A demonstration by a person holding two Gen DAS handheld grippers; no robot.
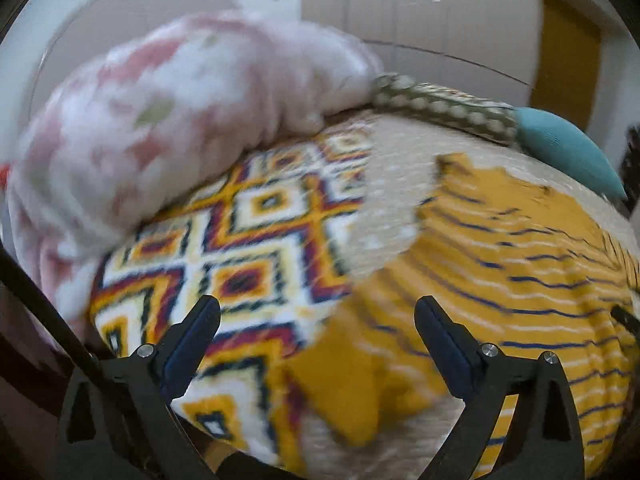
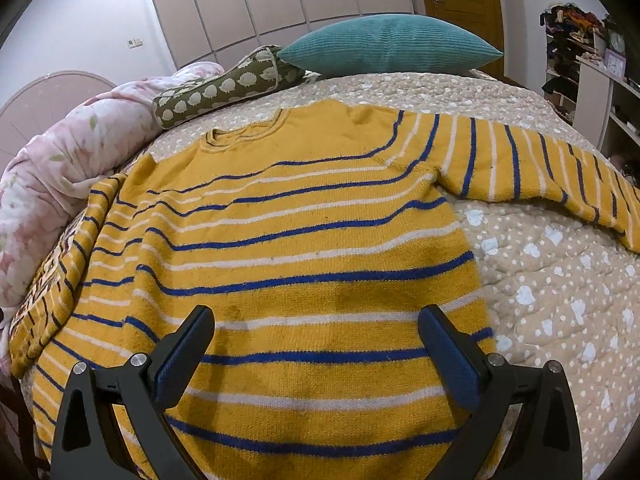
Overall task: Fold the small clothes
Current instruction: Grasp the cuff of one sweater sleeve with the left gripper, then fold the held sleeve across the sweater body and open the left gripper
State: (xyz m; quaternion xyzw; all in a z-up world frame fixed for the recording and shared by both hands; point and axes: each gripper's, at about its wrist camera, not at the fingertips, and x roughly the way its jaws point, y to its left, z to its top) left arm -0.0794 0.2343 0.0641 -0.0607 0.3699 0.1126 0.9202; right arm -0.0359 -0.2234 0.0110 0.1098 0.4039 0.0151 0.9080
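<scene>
Left wrist view, blurred by motion: pink floral quilt [image 1: 160, 120] bunched at far left; beside it a diamond-patterned blanket [image 1: 248, 248] in white, yellow, red and navy, lying flat on the beige dotted bedspread [image 1: 400, 184]; left gripper [image 1: 318, 320] hovers above the blanket edge, jaws spread wide with nothing between them; to the right, part of the yellow striped sweater [image 1: 520, 264], one fold of it draped down toward the lower centre; olive bolster [image 1: 444, 110] and teal cushion [image 1: 568, 148] at the far side of the bed.

Right wrist view, sharp: quilt [image 2: 60, 168] at left; sweater [image 2: 304, 248] laid flat on the bedspread [image 2: 560, 288], neckline away from the camera, its left-hand sleeve hanging over the patterned blanket [image 2: 38, 284] at the bed edge, the other sleeve stretched out to the right; right gripper [image 2: 316, 328] above the sweater's lower body, jaws wide apart and holding nothing; whether the tips touch the knit I cannot tell; bolster [image 2: 228, 84] and cushion [image 2: 388, 44] beyond the neckline; cluttered shelf [image 2: 592, 60] at far right.
</scene>
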